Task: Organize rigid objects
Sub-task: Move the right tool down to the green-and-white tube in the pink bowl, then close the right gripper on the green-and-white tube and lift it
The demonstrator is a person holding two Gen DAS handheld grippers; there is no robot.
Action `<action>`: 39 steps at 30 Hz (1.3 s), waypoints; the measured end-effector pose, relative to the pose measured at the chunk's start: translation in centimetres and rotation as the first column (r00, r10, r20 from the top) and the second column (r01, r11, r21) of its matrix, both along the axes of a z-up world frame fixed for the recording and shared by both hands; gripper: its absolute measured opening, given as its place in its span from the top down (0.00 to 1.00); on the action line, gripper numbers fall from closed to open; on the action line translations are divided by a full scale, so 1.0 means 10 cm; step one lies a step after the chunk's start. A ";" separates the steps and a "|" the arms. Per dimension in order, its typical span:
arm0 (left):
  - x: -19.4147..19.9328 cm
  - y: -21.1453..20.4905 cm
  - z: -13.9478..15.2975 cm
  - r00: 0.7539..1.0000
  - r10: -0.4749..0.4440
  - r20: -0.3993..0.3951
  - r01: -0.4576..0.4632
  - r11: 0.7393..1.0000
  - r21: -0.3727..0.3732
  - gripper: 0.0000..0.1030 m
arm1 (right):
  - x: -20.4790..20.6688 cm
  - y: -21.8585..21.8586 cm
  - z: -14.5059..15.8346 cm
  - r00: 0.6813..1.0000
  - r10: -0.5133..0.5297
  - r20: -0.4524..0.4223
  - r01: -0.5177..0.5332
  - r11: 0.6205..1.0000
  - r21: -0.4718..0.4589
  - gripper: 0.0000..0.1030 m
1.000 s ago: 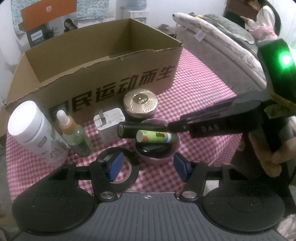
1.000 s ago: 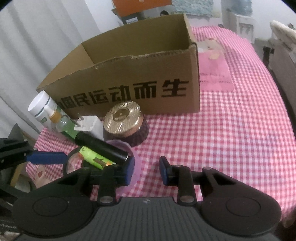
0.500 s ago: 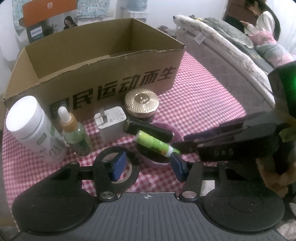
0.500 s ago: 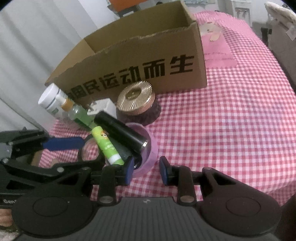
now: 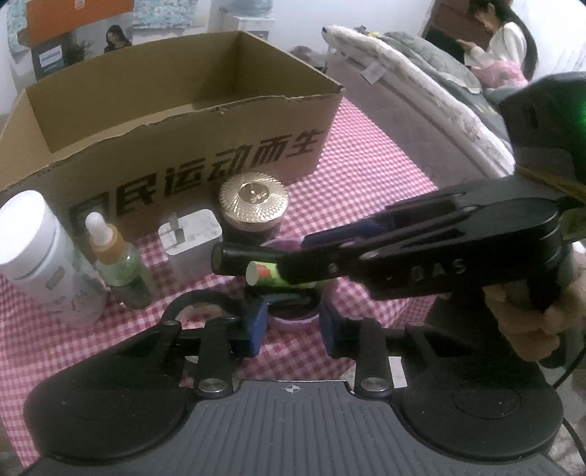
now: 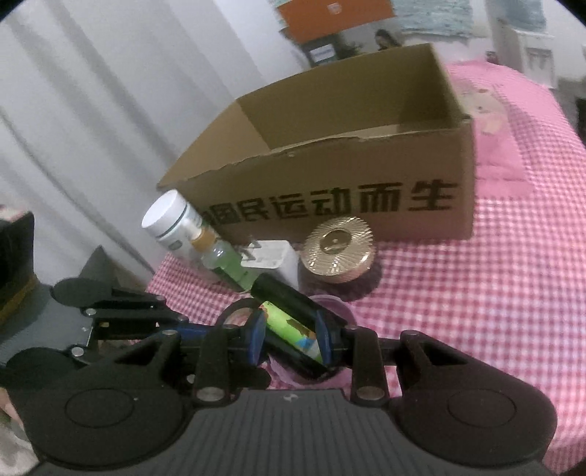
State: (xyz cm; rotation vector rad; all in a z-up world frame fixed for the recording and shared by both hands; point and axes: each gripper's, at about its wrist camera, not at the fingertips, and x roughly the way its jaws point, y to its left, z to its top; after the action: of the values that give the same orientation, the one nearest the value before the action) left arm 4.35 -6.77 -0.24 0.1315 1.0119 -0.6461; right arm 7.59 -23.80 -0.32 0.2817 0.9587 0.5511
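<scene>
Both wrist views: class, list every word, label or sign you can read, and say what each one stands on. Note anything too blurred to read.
"民运动而生", black print on the front of the brown cardboard box; a character before it is partly hidden.
"DAS", faint letters on the black body of the right gripper.
Label on the white plastic bottle: too blurred to read.
Print on the green tube: too blurred to read.
Orange wall poster: unreadable.

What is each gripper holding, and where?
Right gripper pinches the black tube and green stick together at their near ends. Left gripper, jaws just closing, flanks the purple bowl; grip unclear.
</scene>
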 end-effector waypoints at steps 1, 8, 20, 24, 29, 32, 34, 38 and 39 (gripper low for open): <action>0.01 -0.01 0.00 1.000 0.000 0.002 0.000 1.000 0.001 0.71 | 0.02 0.01 -0.02 1.000 0.014 -0.003 -0.014 1.000 0.001 0.69; 0.05 -0.04 -0.02 1.000 0.002 0.006 -0.002 1.000 0.005 0.71 | 0.09 0.02 -0.10 0.998 0.062 -0.015 -0.062 0.998 0.013 0.69; 0.12 -0.12 -0.04 1.000 0.013 0.008 -0.013 1.000 0.024 0.67 | 0.14 -0.22 -0.18 0.993 0.075 -0.086 -0.062 0.987 0.146 0.68; 0.14 -0.19 -0.06 1.000 0.014 0.017 -0.014 0.999 0.036 0.63 | 0.14 -0.29 -0.21 0.989 0.077 -0.124 -0.052 0.978 0.200 0.68; 0.15 -0.28 -0.08 0.999 0.003 0.044 -0.006 0.998 0.059 0.58 | 0.12 -0.35 -0.23 0.988 0.073 -0.139 -0.039 0.971 0.236 0.68; 0.15 -0.31 -0.09 0.998 0.005 0.062 -0.010 0.997 0.076 0.58 | 0.12 -0.34 -0.23 0.988 0.069 -0.136 -0.034 0.969 0.244 0.68; 0.14 -0.33 -0.09 0.997 0.003 0.072 -0.009 0.997 0.080 0.59 | 0.13 -0.33 -0.24 0.989 0.069 -0.134 -0.033 0.967 0.251 0.67; 0.12 -0.34 -0.09 0.996 -0.004 0.093 -0.004 0.996 0.089 0.65 | 0.13 -0.36 -0.26 0.990 0.042 -0.133 -0.008 0.969 0.248 0.69; 0.11 -0.34 -0.09 0.995 -0.006 0.098 -0.003 0.996 0.093 0.65 | 0.12 -0.34 -0.24 0.992 0.033 -0.124 -0.003 0.972 0.234 0.69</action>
State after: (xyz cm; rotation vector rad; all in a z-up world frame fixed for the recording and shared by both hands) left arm 5.49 -10.20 -1.12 0.2441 0.9476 -0.5884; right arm 8.78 -27.25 -2.77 0.5248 1.0211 0.6699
